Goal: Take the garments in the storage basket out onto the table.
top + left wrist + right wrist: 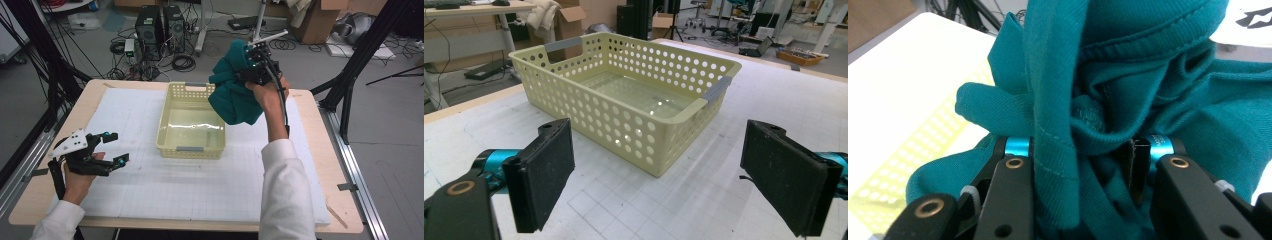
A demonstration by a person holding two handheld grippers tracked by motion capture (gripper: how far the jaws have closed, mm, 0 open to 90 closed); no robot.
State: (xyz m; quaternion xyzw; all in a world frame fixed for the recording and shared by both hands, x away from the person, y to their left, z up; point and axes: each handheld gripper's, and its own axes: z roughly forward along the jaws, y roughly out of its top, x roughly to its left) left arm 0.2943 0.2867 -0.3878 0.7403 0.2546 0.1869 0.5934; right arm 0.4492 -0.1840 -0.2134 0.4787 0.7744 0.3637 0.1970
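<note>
2 hand-held grippers: right hand-held gripper (253,64) raised on upright forearm, clenched on bunched teal garment (234,95) hanging crumpled over yellow perforated basket (176,127) rim; left hand-held gripper (110,148) released, low over worktop (175,185).

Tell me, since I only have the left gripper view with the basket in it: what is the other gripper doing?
Observer: The right gripper is shut on a bunched teal garment, held up in the air in the high view.
Operator: Is the cloth over the basket?
Observer: In the high view it overlaps the far right corner of the cream basket and hangs clear of the table; how high, I cannot tell.
Operator: Anything inside the basket yet?
Observer: No, its floor is bare.
Operator: How firm is the grip?
Observer: In the right gripper view, folds are packed between the fingers and drape over one of them.
</note>
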